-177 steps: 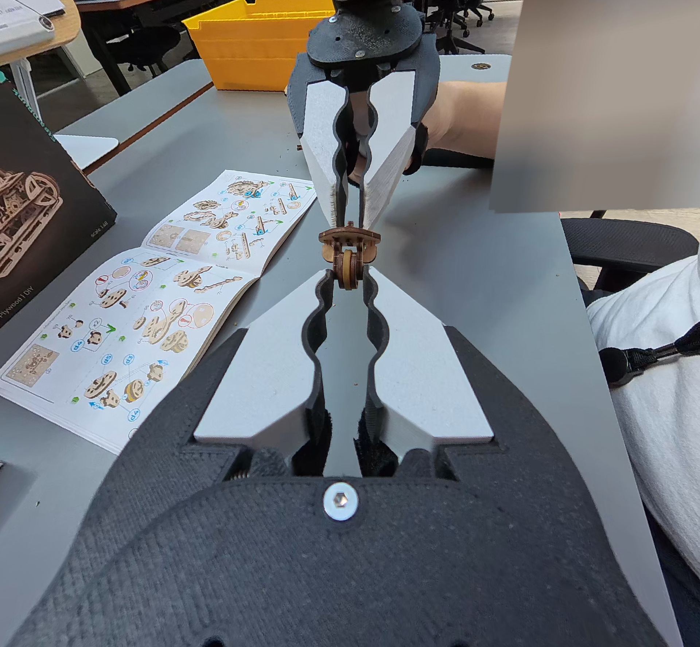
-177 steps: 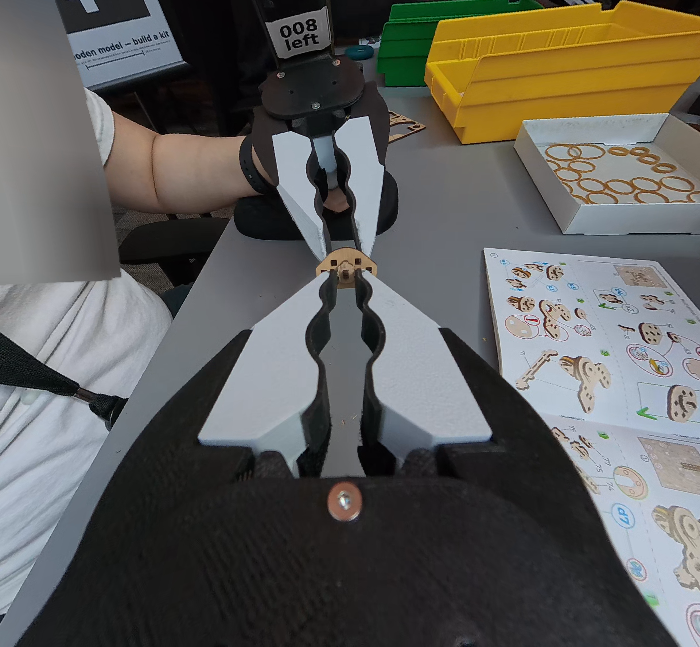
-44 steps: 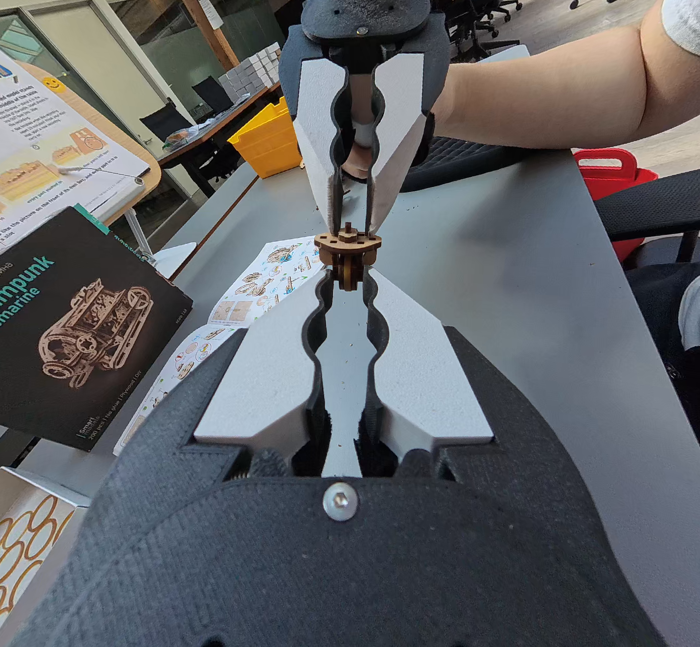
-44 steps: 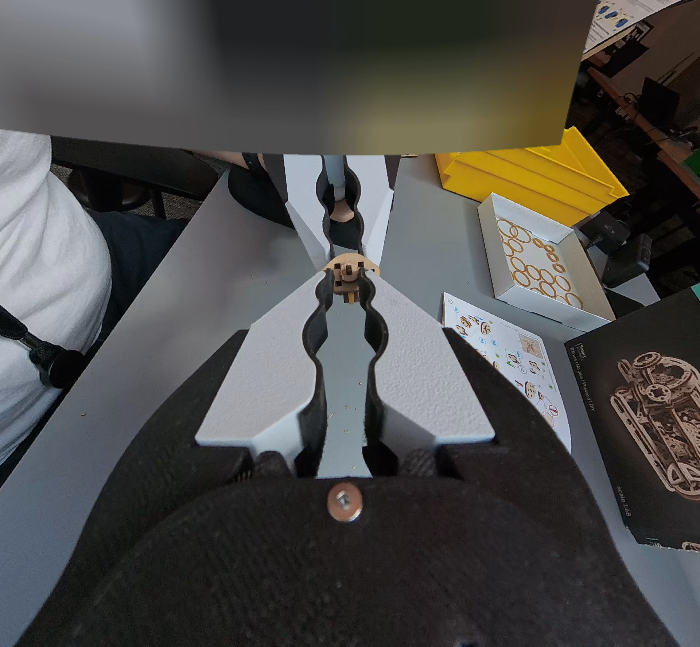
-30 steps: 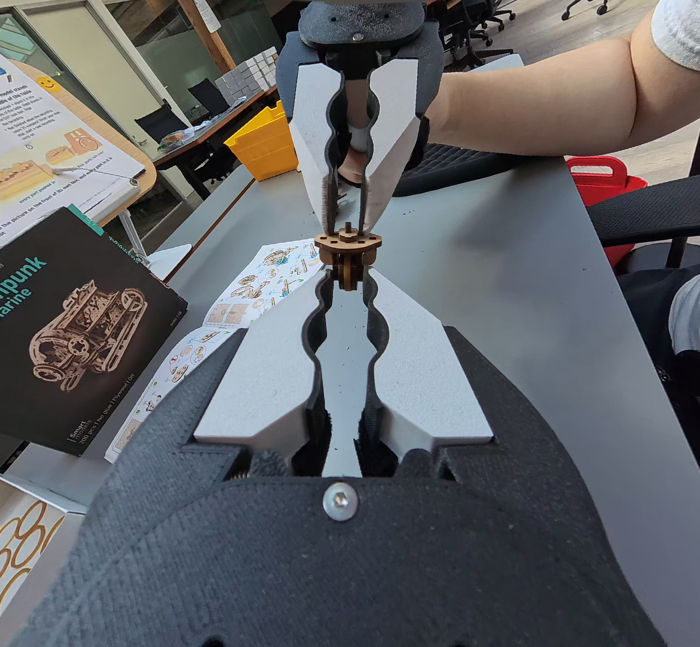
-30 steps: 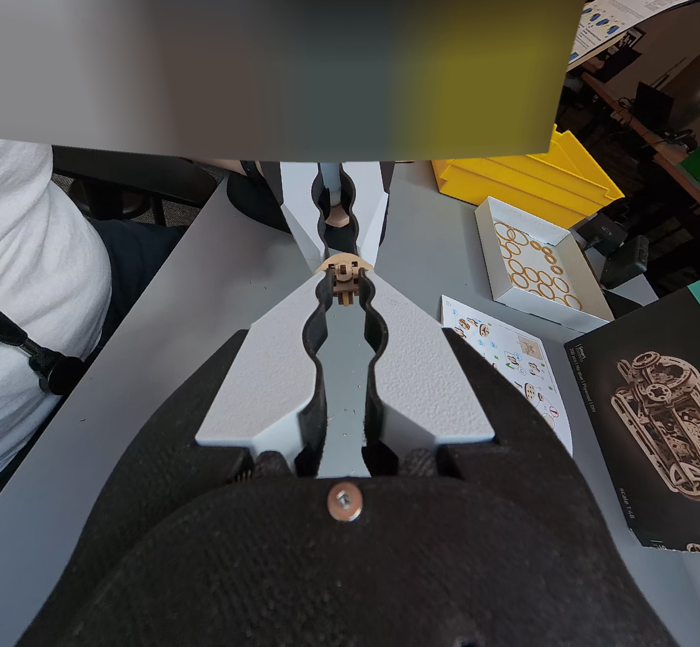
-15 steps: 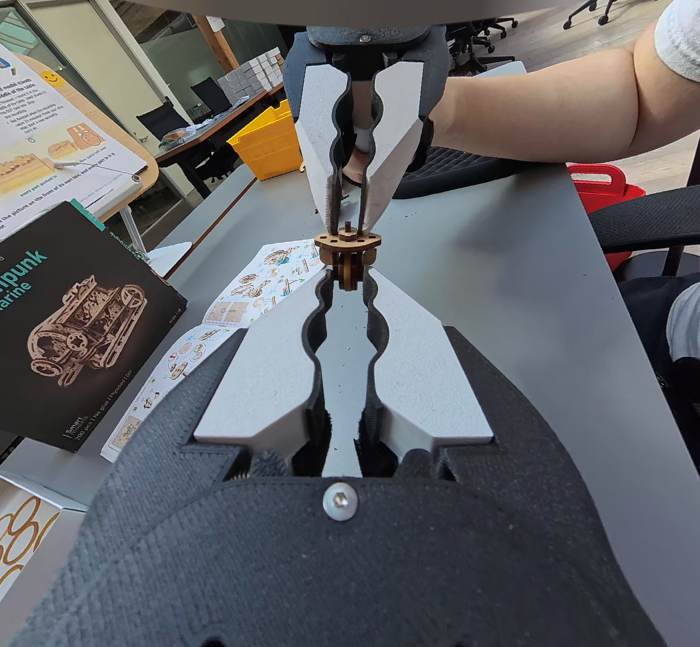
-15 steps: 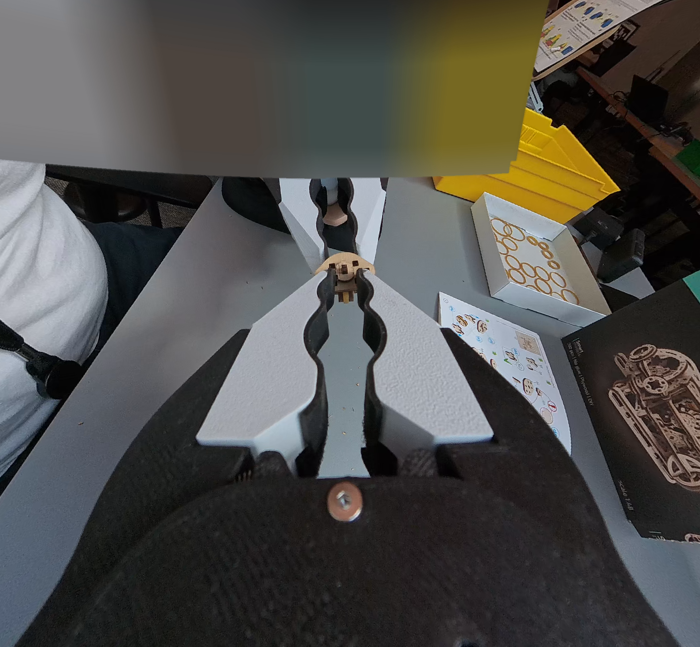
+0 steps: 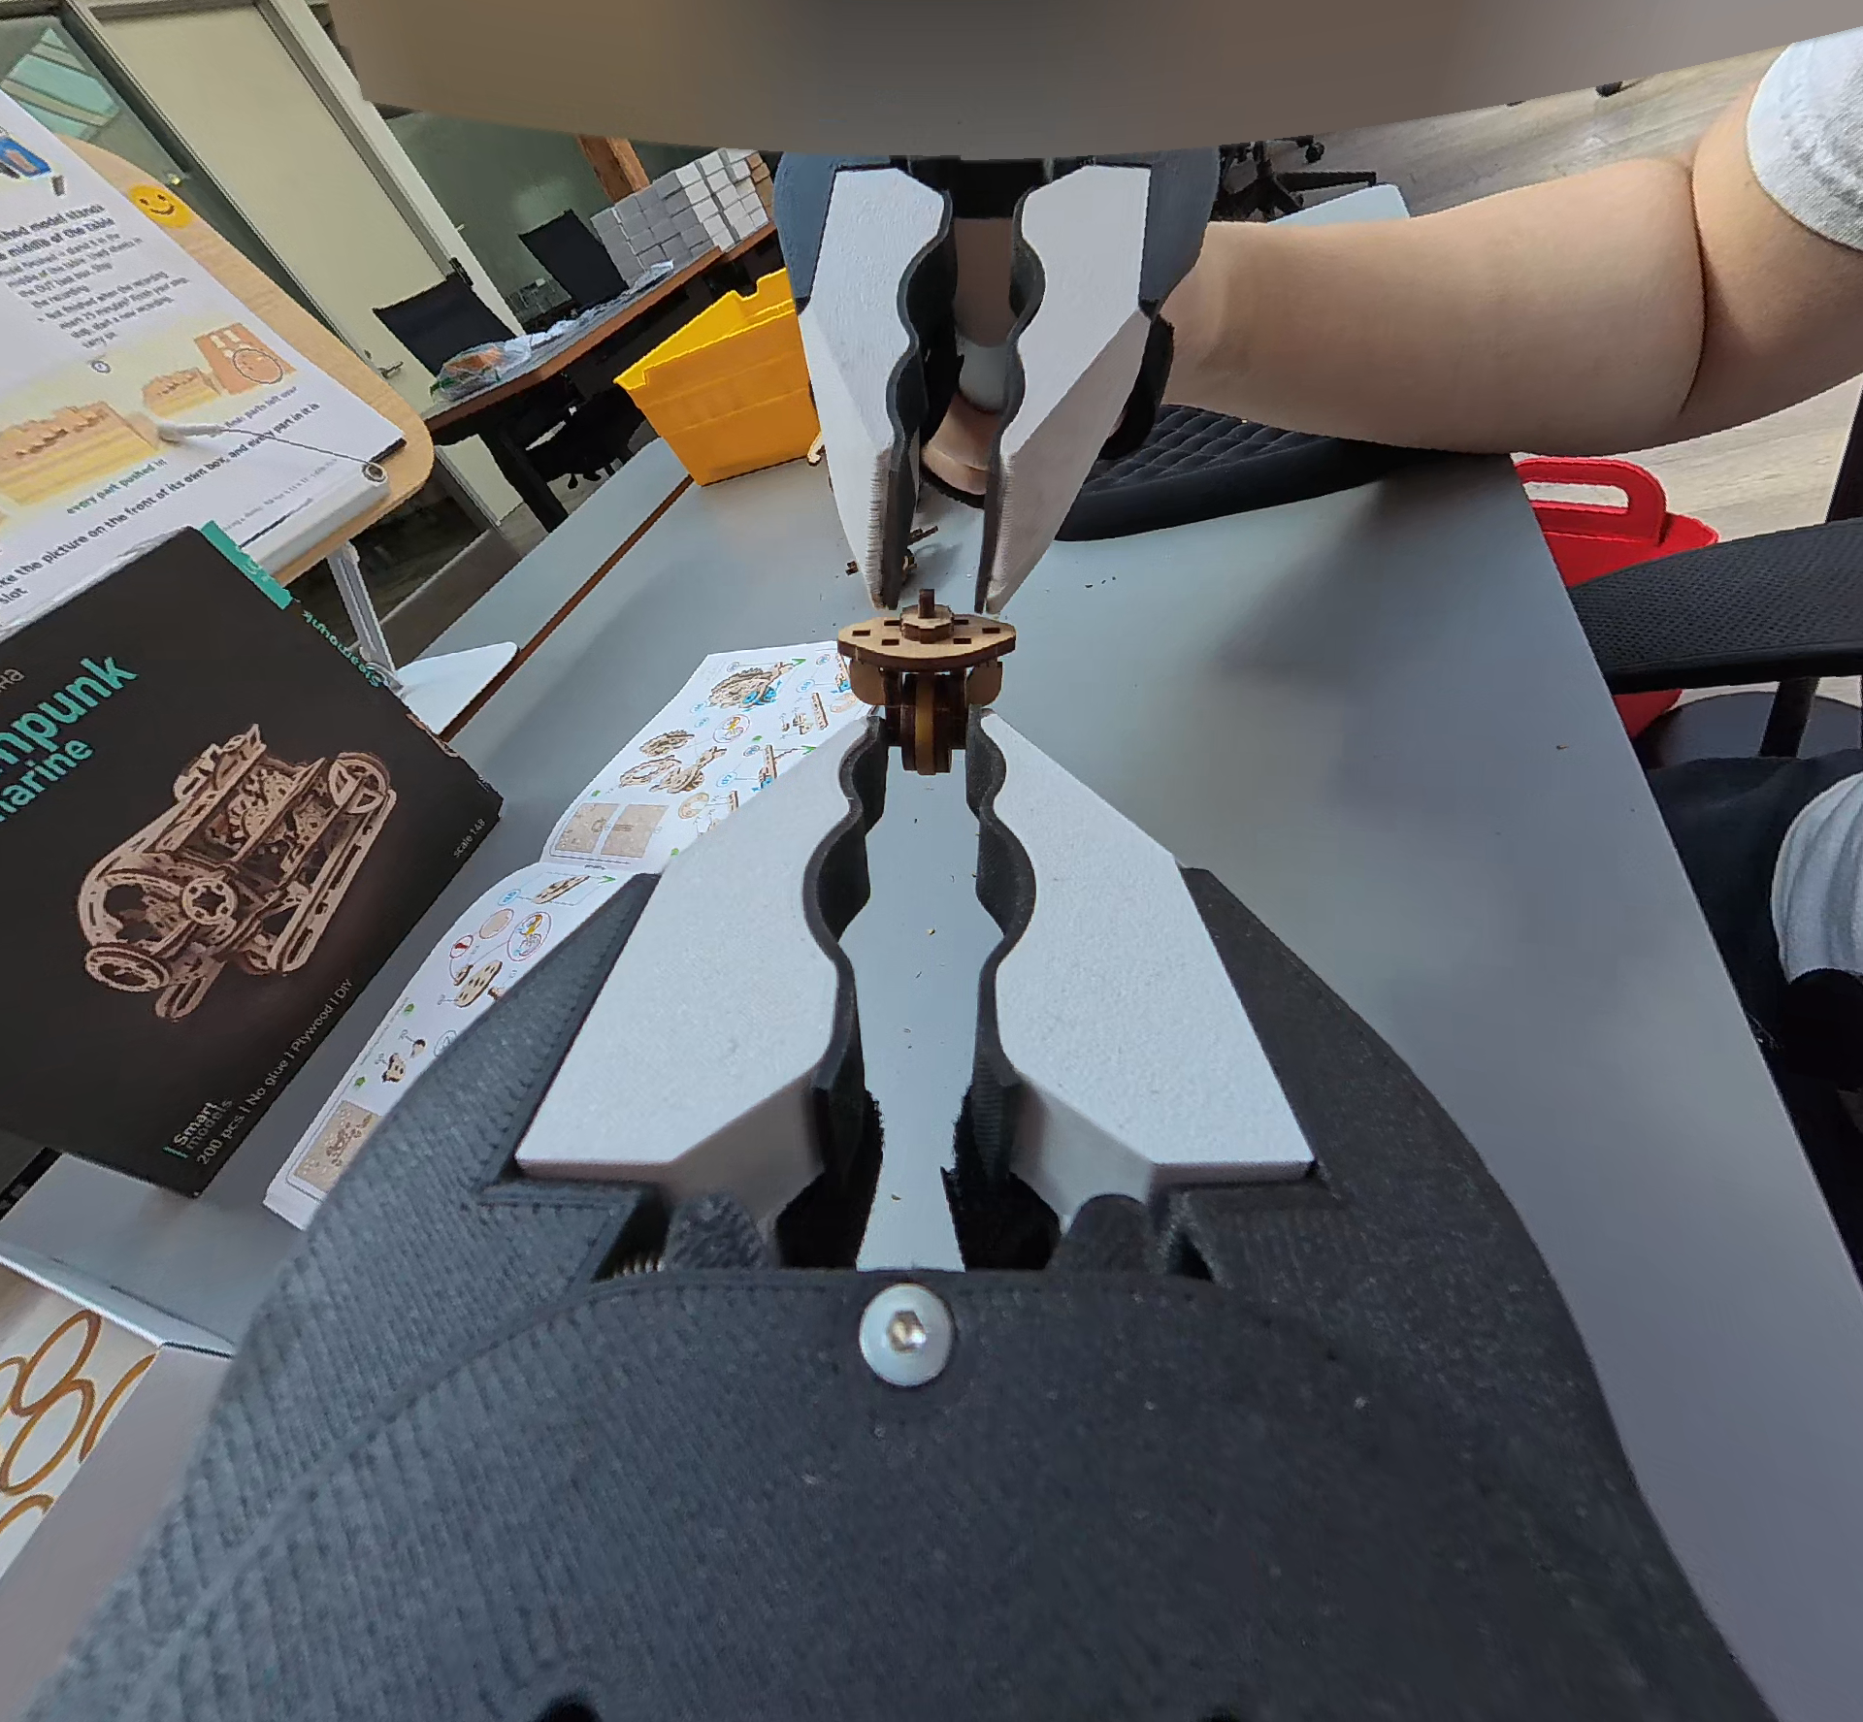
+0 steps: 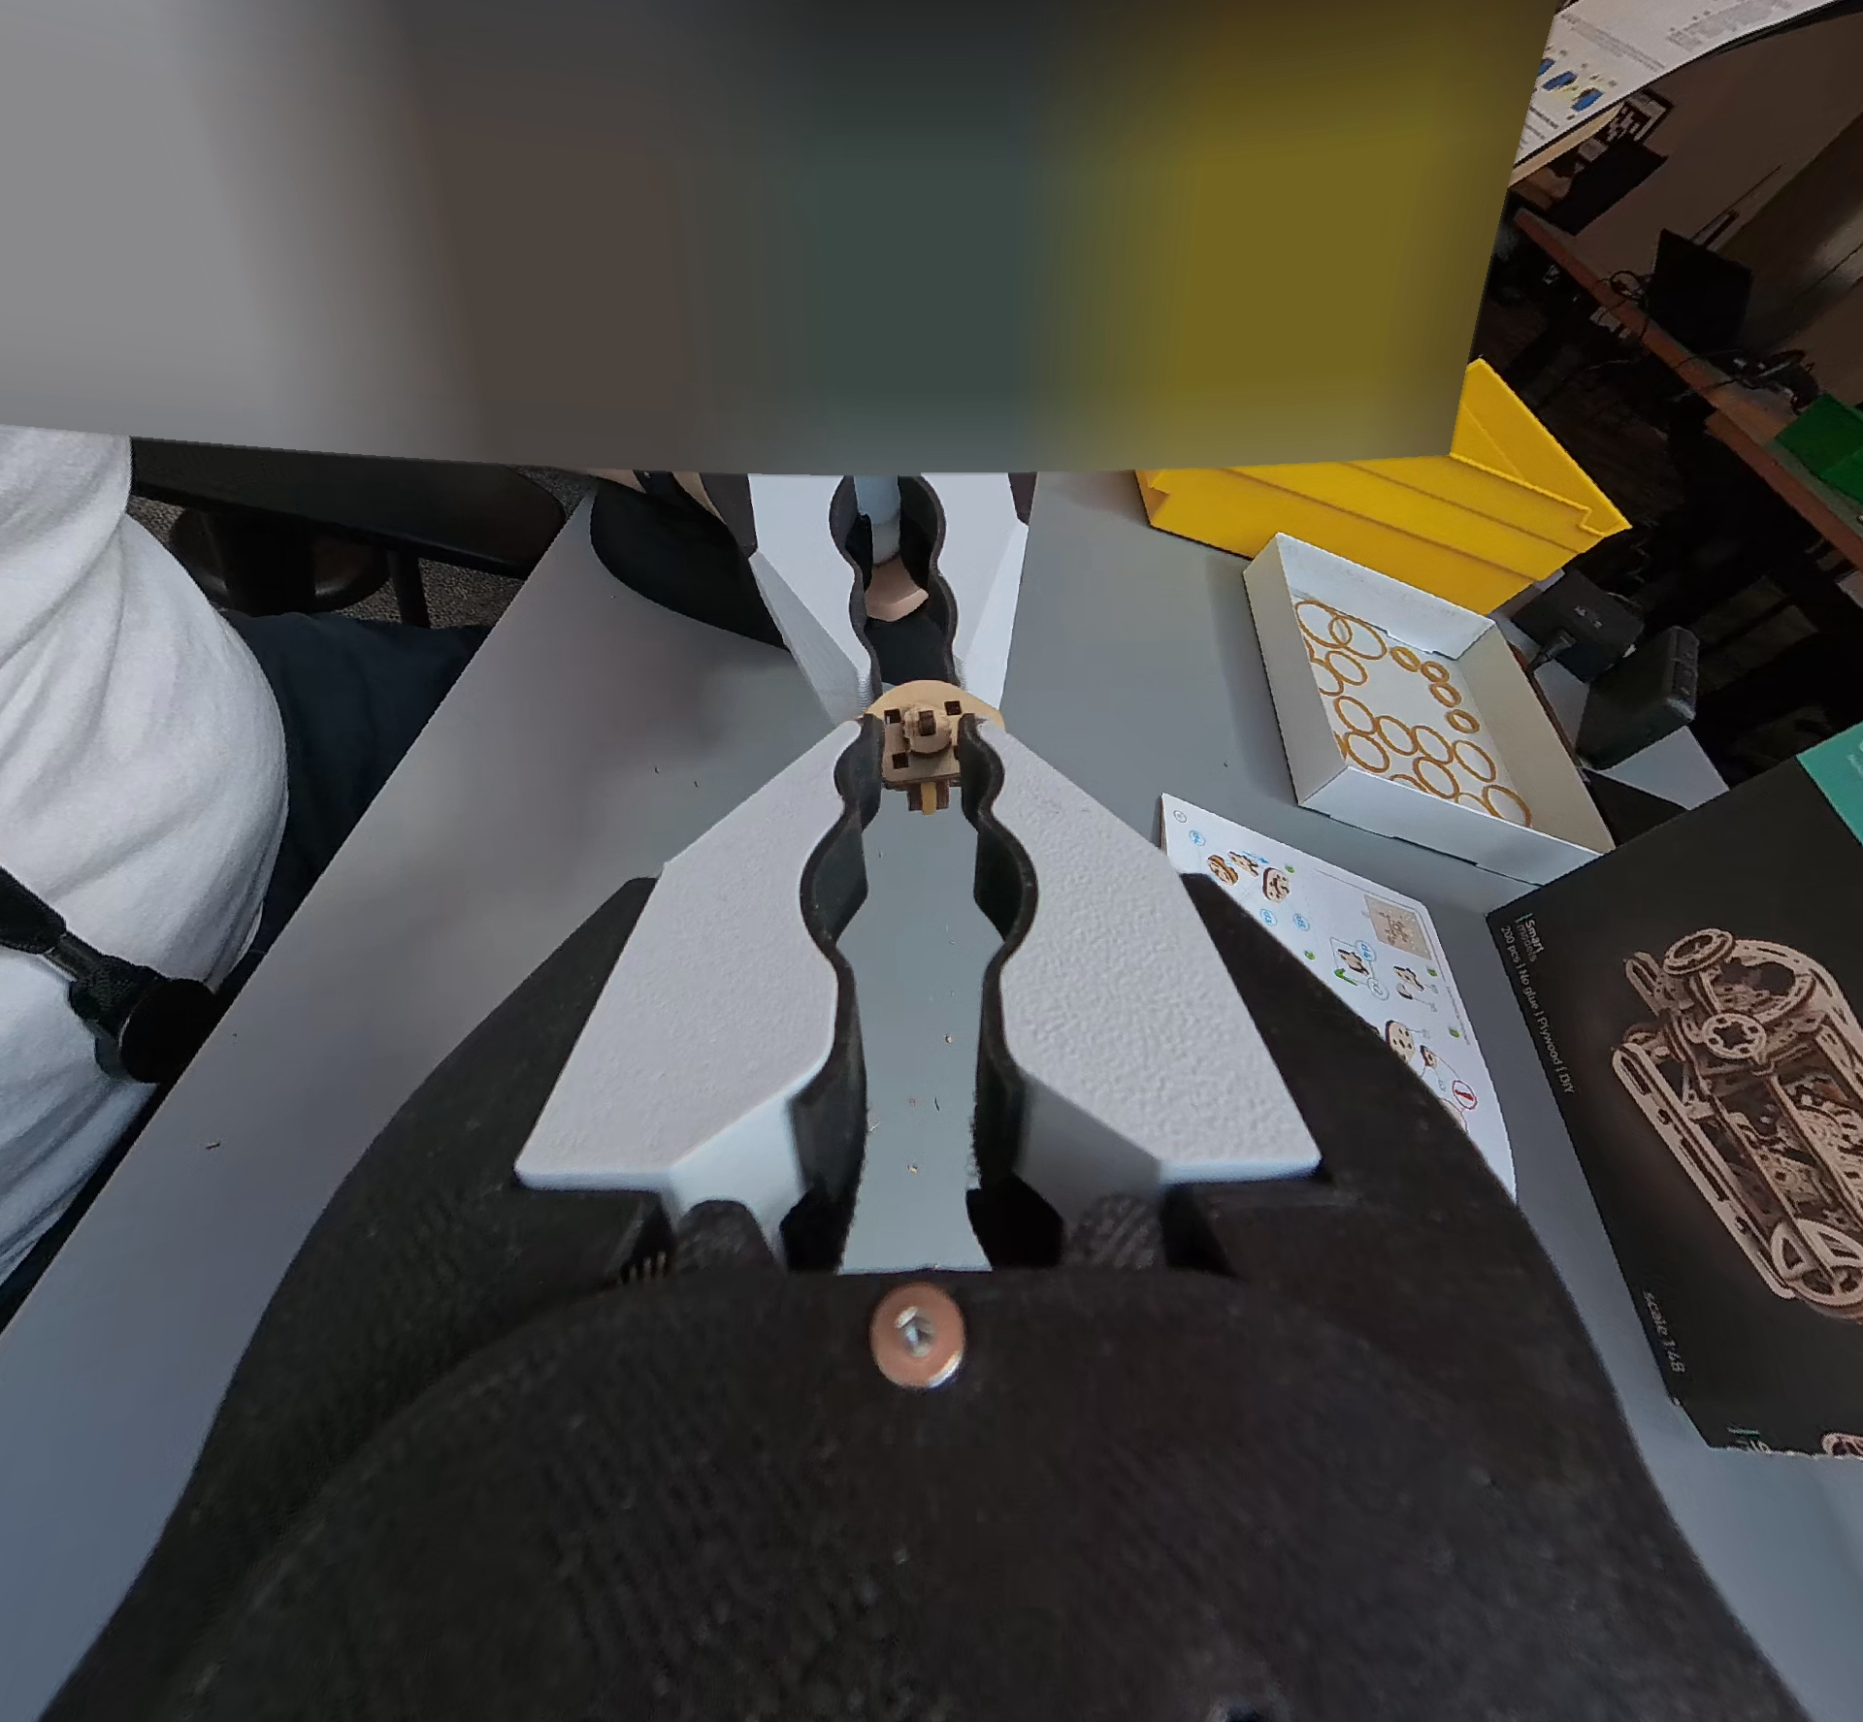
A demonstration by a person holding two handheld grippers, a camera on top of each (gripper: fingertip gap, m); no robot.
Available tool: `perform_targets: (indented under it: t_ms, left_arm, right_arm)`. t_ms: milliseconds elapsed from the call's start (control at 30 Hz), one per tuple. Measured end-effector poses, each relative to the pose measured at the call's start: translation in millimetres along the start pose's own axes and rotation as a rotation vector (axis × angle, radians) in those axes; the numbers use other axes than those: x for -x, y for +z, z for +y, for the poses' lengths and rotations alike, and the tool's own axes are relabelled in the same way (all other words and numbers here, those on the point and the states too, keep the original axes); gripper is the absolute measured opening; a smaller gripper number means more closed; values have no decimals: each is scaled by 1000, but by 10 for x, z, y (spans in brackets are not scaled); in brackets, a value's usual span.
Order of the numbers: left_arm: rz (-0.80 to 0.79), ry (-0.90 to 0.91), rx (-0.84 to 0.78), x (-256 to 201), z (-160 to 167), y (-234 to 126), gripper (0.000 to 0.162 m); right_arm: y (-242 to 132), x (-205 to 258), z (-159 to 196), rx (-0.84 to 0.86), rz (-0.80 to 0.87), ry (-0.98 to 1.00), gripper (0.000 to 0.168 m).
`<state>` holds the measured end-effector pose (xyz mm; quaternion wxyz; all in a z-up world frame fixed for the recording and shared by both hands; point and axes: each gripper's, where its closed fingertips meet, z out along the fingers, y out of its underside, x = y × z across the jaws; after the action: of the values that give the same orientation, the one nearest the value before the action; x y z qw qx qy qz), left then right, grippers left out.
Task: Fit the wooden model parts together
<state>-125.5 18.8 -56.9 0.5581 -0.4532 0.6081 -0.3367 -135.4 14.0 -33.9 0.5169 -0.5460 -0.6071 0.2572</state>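
Note:
A small wooden assembly point(image 9: 922, 656), a flat plate with square holes on a stack of discs, is held in mid-air above the grey table point(image 9: 1260, 766). My left gripper point(image 9: 925, 746) is shut on the disc part below the plate. My right gripper point(image 9: 940, 600) comes from the opposite side. Its jaws stand narrowly apart, with the tips on either side of the small peg on the plate and just off the plate's face. In the right wrist view the plate point(image 10: 922, 706) shows through the gap of my right gripper point(image 10: 919, 746), with the left gripper point(image 10: 912, 681) behind it.
A black model box point(image 9: 202, 847) and an open instruction booklet point(image 9: 686, 766) lie on the left of the table. A white tray point(image 10: 1452, 852) of wooden rings and a yellow bin point(image 10: 1391, 504) stand beyond them. The person's forearm point(image 9: 1462, 323) reaches in behind the right gripper. Only a small space, under 4 cm, lies between the two pairs of fingers.
Since 5.9 s ago both grippers have swung together with the assembly, bringing the black box into view. Over the last second they barely move and the left grip holds.

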Motion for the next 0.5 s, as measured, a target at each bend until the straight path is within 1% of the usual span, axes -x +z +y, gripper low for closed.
perform_targets:
  t_ms: [100,167,233,267,367,433,500]
  left_arm:
    - [-20,-12,-9,42,-14,-16,13]
    - [-45,-26,-23,93,-34,-41,13]
    - [-77,-38,-40,157,-58,-74,13]
    - [-93,-39,-49,186,-73,-91,13]
    - [-120,-36,-67,230,-103,-121,13]
    - [-127,-31,-67,237,-104,-125,13]
    - [-129,-26,-64,234,-104,-120,13]
  right_arm:
    - [-41,-38,-64,-42,8,30,20]
    - [-108,-140,-133,-101,29,117,22]
    - [-185,-277,-158,-169,29,285,25]
    - [-212,-347,-154,-210,16,401,26]
    - [-226,-428,-142,-351,-138,758,32]
    - [-161,-401,-95,-388,-235,906,33]
    - [-62,-330,-57,-382,-304,984,37]
